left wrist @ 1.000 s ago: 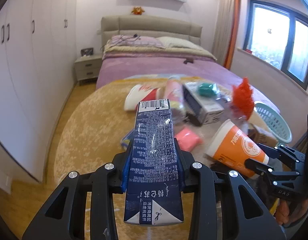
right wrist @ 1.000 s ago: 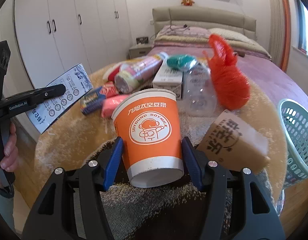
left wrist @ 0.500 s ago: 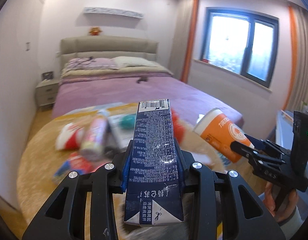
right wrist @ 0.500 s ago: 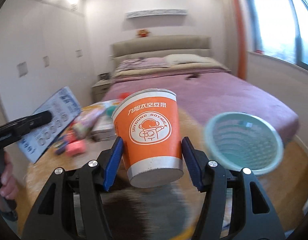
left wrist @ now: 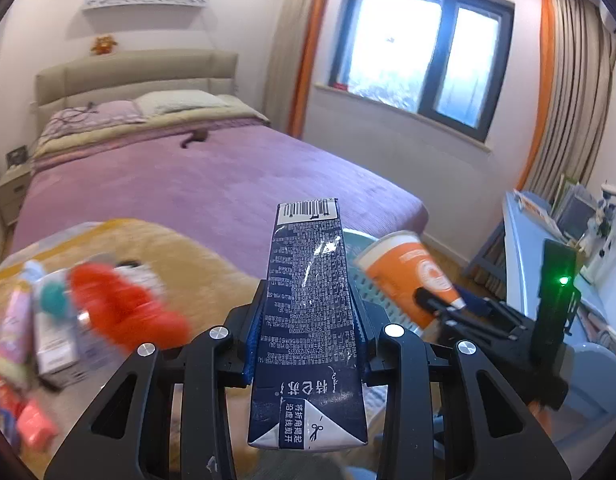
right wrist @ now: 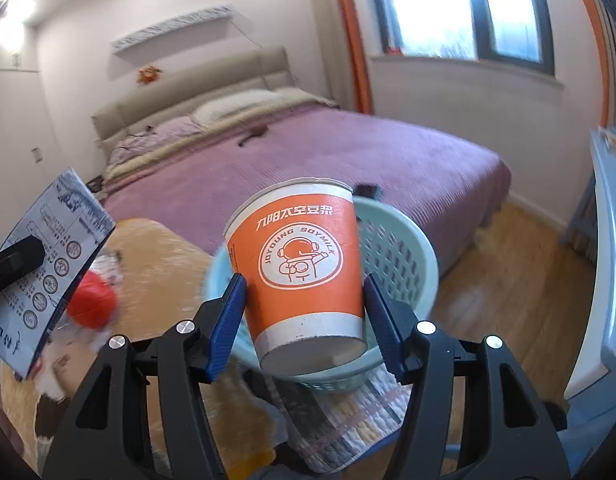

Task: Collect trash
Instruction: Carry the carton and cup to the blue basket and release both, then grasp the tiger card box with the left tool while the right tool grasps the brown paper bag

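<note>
A flattened dark blue milk carton (left wrist: 308, 320) stands up between the jaws of my left gripper (left wrist: 305, 332), which is shut on it. My right gripper (right wrist: 305, 312) is shut on an orange paper soy-milk cup (right wrist: 299, 264), held tilted. Behind and below the cup is a pale green plastic basket (right wrist: 404, 248) on the floor beside the bed. In the left wrist view the orange cup (left wrist: 408, 276) and the right gripper (left wrist: 460, 308) sit to the right, over the basket (left wrist: 372, 288). The carton (right wrist: 47, 264) shows at the left of the right wrist view.
More trash lies blurred on the round yellow rug at left: a red plastic bag (left wrist: 119, 308), small boxes (left wrist: 55, 340) and a pink piece (left wrist: 33, 428). A purple bed (left wrist: 187, 184) fills the middle. A blue desk (left wrist: 548, 240) stands at right, wooden floor (right wrist: 508, 256) beside the basket.
Both grippers swung to the right, away from the trash pile on the rug. The basket now sits right behind the cup, and the pile has slid to the left edge.
</note>
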